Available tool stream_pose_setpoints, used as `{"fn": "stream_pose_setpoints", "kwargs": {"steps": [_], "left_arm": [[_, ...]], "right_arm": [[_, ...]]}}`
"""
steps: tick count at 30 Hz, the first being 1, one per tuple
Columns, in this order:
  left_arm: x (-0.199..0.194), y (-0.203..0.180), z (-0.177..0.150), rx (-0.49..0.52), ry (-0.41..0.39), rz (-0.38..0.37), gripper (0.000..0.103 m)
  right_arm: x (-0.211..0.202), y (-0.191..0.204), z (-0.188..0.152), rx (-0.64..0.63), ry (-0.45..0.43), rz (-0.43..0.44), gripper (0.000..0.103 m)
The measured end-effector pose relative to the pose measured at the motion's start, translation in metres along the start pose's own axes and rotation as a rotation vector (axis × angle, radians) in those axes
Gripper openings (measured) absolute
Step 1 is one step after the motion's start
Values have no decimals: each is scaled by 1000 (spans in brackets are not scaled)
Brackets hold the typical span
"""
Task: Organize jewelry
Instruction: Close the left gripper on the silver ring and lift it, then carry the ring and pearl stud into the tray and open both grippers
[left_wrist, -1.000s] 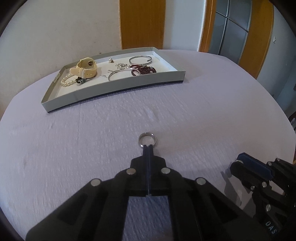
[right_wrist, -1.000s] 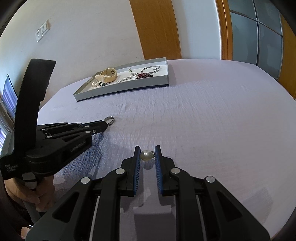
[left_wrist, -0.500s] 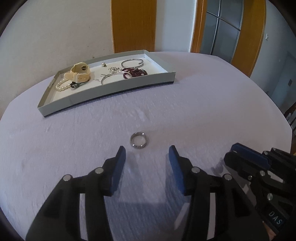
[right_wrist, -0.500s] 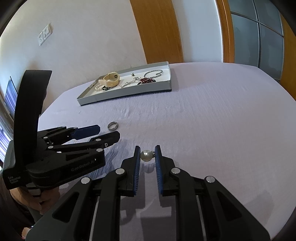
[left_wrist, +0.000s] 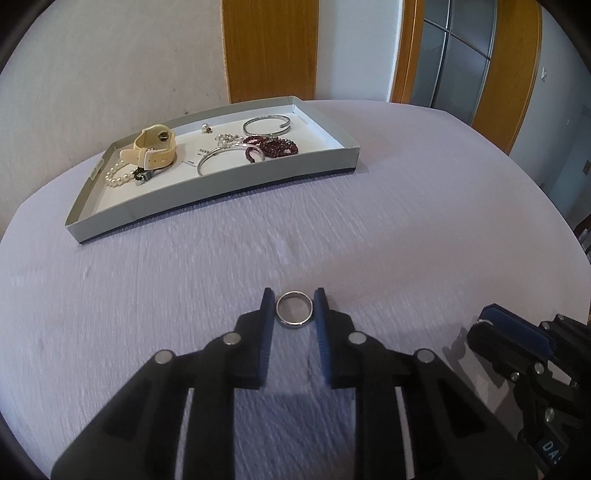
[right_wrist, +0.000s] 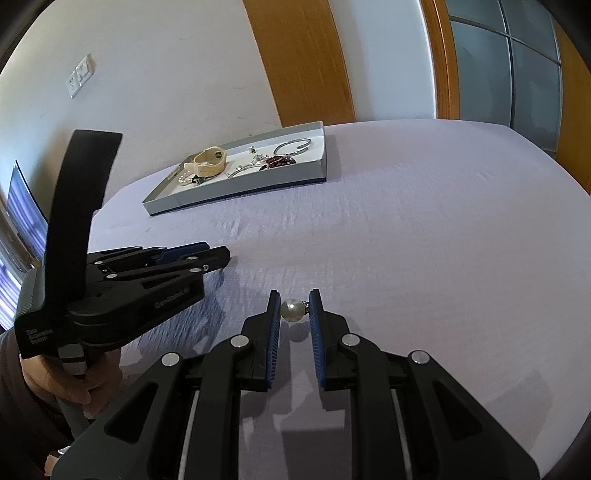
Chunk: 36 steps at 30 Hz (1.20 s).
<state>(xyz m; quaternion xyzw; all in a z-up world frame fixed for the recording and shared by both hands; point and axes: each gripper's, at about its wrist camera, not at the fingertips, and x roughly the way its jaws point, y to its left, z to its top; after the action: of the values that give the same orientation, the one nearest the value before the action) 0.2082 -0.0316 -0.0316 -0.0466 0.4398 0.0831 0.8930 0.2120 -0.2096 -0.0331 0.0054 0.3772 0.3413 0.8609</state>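
Ring Between the Jaws, Tray Straight Ahead

Squarely between the fingertips of the left gripper (left_wrist: 294, 309) lies the silver ring (left_wrist: 294, 309), flat on the lilac tablecloth (left_wrist: 184, 295) with its hole facing up. The jaws have just been closing around it; the blue pads sit right at its rim on both sides, but whether they already press on the metal is too close to call, and the ring looks to rest on the cloth. A flat band offers only its thin outer edge to the pads, so I judge the squeeze must meet it across its width or it may skid out.

The right gripper (right_wrist: 292, 310) stands narrow, clamped on a pearl earring (right_wrist: 291, 310) held at its tips just above the cloth.

The grey tray (left_wrist: 221, 199) lies well beyond both tools, straight ahead of the left one and ahead and to the left of the right one. It already holds a cream watch (left_wrist: 153, 149), a pearl bracelet (left_wrist: 118, 179), silver bangles (left_wrist: 266, 125) and dark red beads (left_wrist: 275, 146).

From the right wrist view the ring is hidden behind the left gripper's fingers. The earring's post is only a dark speck beside the pearl. Small silver pieces mid-tray are too tangled to name.
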Motion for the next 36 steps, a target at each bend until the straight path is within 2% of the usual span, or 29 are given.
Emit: {"fn": "stream_pose_setpoints", "kwargs": {"steps": [13,22,36], "left_arm": [[-14,19,-9,-16,-13,21,21],[-34,58,-5,-74,-34,53,21],[-48,119,21,-166,-66,99,21]], "right_arm": [[-5,14,9,-36,-12,4,17],[-4,35,28,-85,-18,11,16],[20,65,74,-144,-31,14,16]]}}
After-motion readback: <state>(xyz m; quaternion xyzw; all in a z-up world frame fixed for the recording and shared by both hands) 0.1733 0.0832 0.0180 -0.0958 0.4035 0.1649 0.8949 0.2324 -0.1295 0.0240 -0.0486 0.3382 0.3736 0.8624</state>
